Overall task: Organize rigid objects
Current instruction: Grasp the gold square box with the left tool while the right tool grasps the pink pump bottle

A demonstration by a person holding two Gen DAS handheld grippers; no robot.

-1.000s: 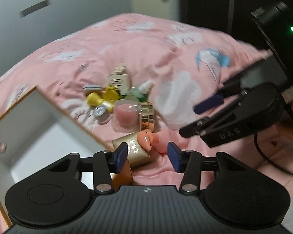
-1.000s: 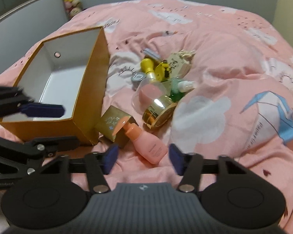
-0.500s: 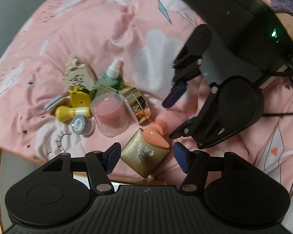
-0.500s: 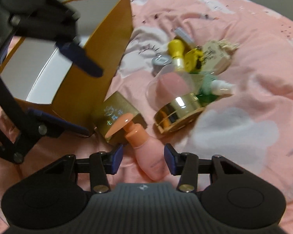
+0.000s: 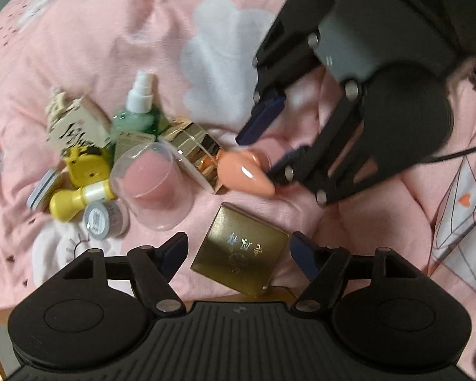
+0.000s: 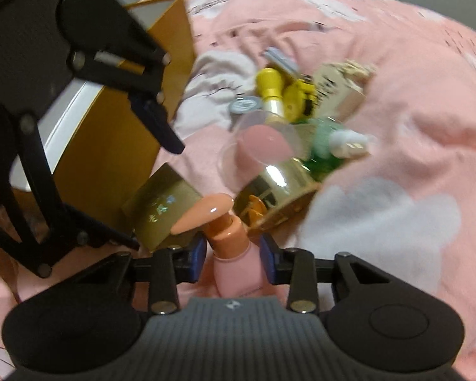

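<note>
The left gripper [image 5: 238,249] is spreading wide, its jaws either side of the small gold box [image 5: 240,255] without touching it, while the right gripper [image 6: 233,255] is narrowing on the peach pump bottle [image 6: 234,254], pads not clearly pressing yet. Both lie on the soft pink duvet [image 6: 380,209] beside the open cardboard box [image 6: 117,133]. The smooth, glossy bottle could squirt out of a shallow pinch, and the foil box could tip into the bedding.
</note>
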